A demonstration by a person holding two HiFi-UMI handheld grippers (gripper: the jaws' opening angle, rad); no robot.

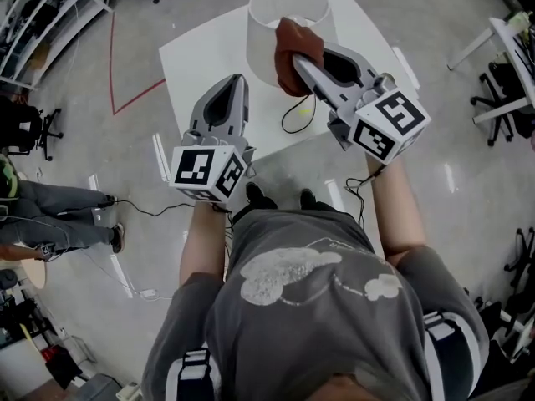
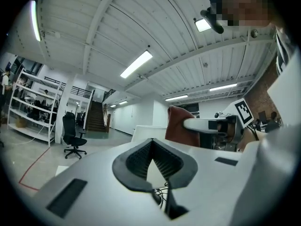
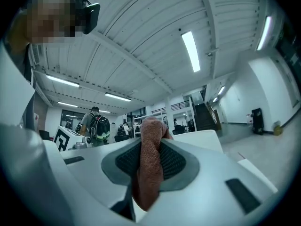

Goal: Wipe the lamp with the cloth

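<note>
- The right gripper's (image 1: 294,58) jaws are clamped on the rust-brown cloth (image 1: 288,47), which bunches past their tips against the near side of the white lamp (image 1: 272,19).
- The left gripper's (image 1: 237,82) jaws are closed and empty, off to the lamp's left.
- The lamp stands on a white surface (image 1: 196,65), and a black cable (image 1: 294,117) loops beneath the right jaws.
- Beyond the left jaws are a grey floor (image 1: 84,132), a red tape line (image 1: 112,65), an office chair (image 2: 74,136) and shelving (image 2: 28,109).
</note>
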